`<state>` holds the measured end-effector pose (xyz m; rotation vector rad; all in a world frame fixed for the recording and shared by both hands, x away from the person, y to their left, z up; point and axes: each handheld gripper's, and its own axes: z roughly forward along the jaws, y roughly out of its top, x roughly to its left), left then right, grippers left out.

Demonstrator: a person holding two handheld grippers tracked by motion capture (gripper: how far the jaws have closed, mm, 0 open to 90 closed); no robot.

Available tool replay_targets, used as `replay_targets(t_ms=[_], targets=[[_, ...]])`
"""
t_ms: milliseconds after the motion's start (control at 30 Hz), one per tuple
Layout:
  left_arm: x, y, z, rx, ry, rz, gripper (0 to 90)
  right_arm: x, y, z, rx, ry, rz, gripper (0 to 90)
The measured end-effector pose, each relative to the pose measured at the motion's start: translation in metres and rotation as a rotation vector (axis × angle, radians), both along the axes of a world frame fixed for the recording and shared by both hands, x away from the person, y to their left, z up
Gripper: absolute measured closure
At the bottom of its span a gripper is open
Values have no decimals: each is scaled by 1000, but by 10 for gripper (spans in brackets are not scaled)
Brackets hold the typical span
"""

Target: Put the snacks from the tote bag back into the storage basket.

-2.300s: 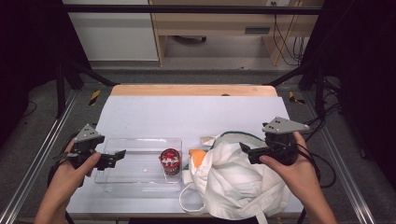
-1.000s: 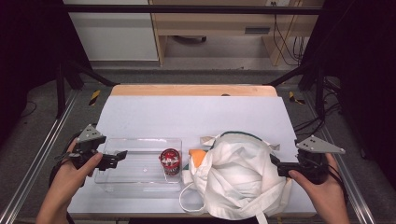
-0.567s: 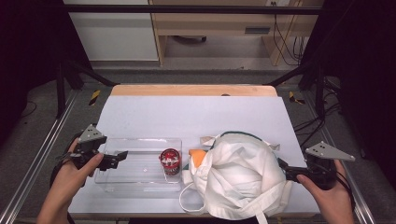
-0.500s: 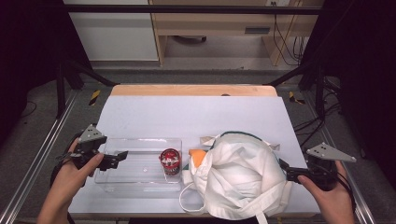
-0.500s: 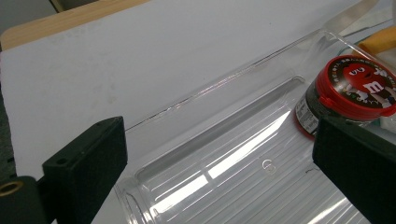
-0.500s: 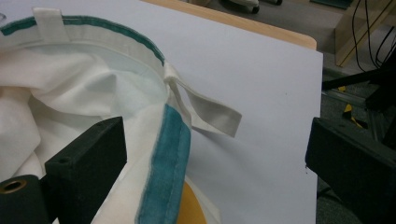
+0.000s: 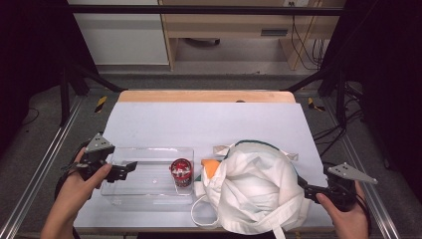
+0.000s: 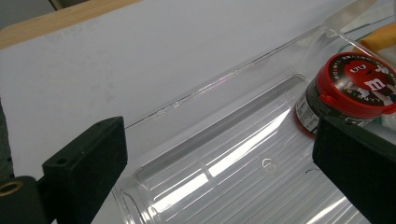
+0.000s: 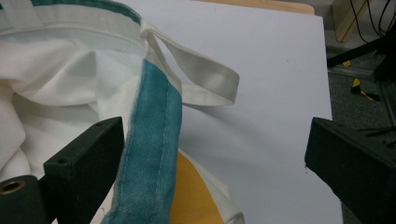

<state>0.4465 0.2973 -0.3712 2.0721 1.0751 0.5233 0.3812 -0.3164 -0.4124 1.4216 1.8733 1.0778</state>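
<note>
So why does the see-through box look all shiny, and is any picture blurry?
In the left gripper view, the clear box throws back bright white streaks of light along its ribbed bottom, while the red-lidded jar stays sharp. In the high view the same box only glints faintly, and the room around the table is very dark. In the right gripper view, the cloth bag close to the jaws looks slightly soft.

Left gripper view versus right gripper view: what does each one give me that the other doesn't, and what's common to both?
The left gripper view adds the clear plastic tray and the red-lidded candy jar standing in it. The right gripper view adds the white cloth bag, its teal band, a white strap loop and the floor beyond the table edge. Both show the white table surface, the wooden far edge and widely parted black jaws.
</note>
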Motion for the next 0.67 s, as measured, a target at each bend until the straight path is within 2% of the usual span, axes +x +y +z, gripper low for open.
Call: replay_targets(t_ms=[233, 467, 667], targets=[[0, 1, 0, -1, 0, -1, 32, 2, 1, -16, 57, 12, -28, 56], [1, -1, -1, 0, 0, -3, 32, -3, 2, -22, 92, -32, -45, 58], [0, -3, 0, 3, 0, -12, 32, -7, 7, -25, 89, -55, -43, 56]])
